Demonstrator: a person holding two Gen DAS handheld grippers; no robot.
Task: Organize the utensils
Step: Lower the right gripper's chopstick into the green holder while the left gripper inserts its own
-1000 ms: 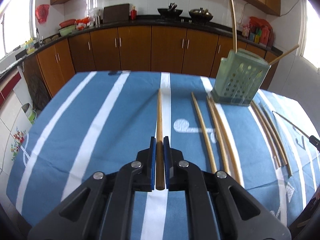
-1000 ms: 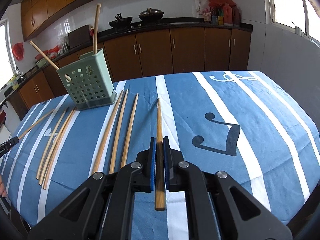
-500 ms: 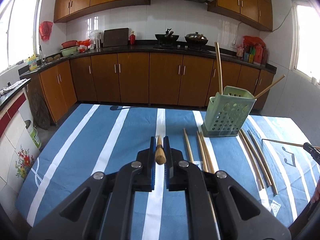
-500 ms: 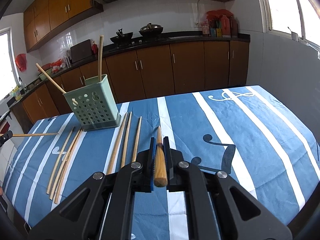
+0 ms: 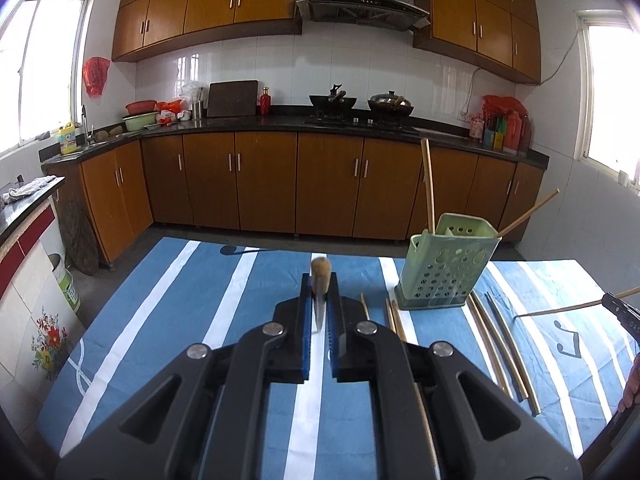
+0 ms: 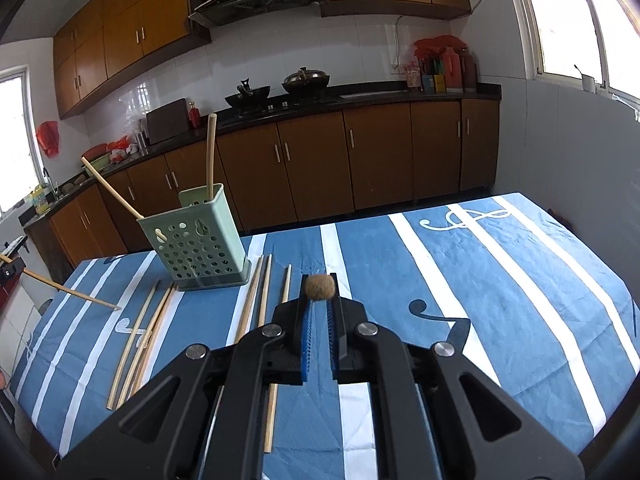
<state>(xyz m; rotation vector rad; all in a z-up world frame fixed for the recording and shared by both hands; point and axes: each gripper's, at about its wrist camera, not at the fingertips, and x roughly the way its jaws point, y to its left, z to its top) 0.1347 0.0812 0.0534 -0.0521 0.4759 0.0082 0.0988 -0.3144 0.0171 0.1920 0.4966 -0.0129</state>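
The green perforated plastic utensil holder (image 6: pixel 197 242) stands upright on the blue-and-white striped tablecloth (image 6: pixel 500 280), toward its far edge. Two long wooden chopsticks (image 6: pixel 209 154) stand in the holder, one nearly upright, the other leaning out over its left rim in the right wrist view. More loose wooden chopsticks (image 6: pixel 138 340) lie flat on the cloth to the holder's left, nearer the camera, and another group (image 6: pixel 256 300) lies just to its right. Behind the holder, beyond the table, runs the brown wooden kitchen cabinet row (image 6: pixel 360 164).
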